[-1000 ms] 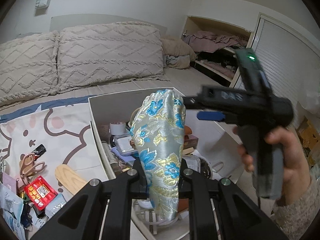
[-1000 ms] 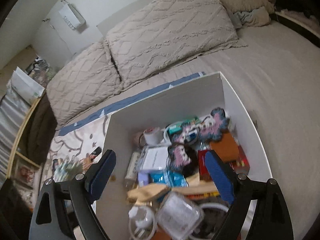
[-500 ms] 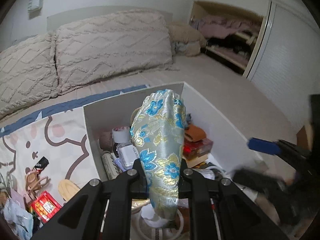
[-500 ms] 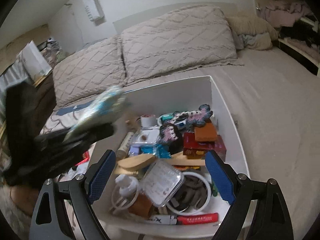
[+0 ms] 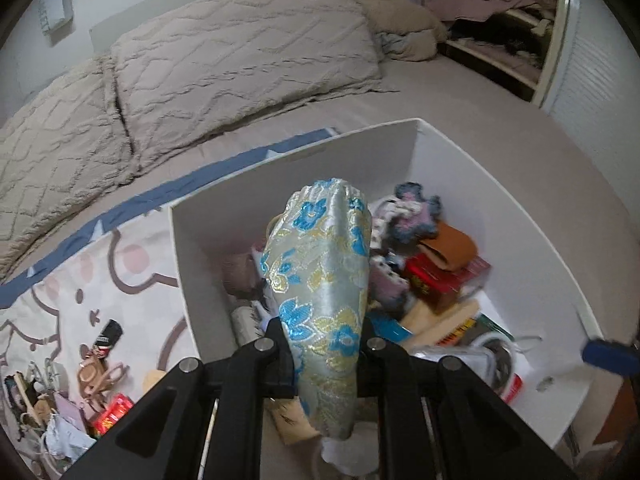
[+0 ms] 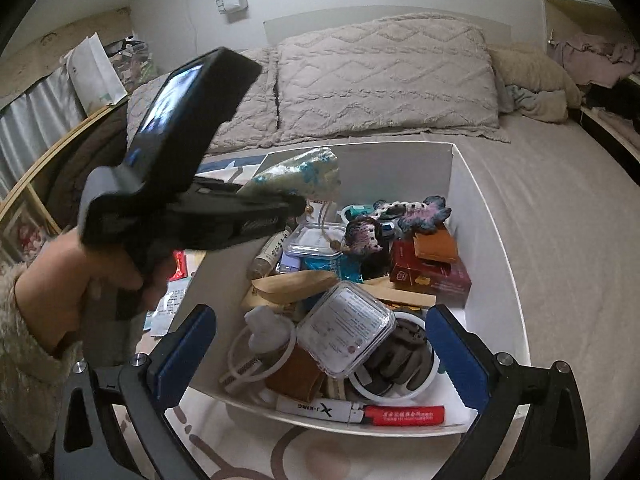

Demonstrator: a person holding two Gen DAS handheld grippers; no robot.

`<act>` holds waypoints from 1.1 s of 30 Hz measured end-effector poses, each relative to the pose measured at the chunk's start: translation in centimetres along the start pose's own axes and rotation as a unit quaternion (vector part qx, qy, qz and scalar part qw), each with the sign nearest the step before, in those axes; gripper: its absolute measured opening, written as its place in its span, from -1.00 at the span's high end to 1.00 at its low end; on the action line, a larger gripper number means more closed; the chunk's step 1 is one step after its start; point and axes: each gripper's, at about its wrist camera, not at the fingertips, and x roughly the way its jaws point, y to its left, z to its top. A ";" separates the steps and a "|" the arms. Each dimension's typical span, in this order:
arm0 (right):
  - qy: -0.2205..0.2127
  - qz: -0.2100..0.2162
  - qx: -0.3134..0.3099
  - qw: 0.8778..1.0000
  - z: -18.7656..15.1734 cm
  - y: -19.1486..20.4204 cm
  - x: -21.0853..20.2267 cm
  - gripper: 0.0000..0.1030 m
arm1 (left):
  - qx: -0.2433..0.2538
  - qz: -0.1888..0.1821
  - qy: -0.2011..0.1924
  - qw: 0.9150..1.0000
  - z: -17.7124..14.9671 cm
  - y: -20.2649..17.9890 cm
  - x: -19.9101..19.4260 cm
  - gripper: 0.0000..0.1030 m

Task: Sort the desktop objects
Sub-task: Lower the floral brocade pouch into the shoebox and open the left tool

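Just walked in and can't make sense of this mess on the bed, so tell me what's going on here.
A person is sorting small clutter into a white box on the bed, with tongs in each hand. The left tongs are shut on a silky pouch with blue flowers, held above the box, which is already crowded with odds and ends. The right tongs hold nothing; their jaws are opening over the box's near end. More small things lie on the cartoon blanket beside the box.

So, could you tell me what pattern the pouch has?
Silvery brocade pouch with blue and gold flowers; clearest in the left wrist view.
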 end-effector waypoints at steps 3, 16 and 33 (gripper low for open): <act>0.002 0.002 -0.004 1.000 -0.1 0.2 0.0 -1.00 | -0.001 0.007 0.000 1.000 0.5 0.0 0.3 0.74; 0.018 -0.011 -0.003 1.000 -0.3 0.3 1.3 -1.00 | 0.005 0.018 0.024 1.000 -0.4 0.1 -0.1 -0.34; 0.008 -0.041 0.020 0.999 -0.5 0.4 -0.2 -1.00 | -0.005 -0.005 0.015 1.000 -2.2 1.5 -3.9 -0.35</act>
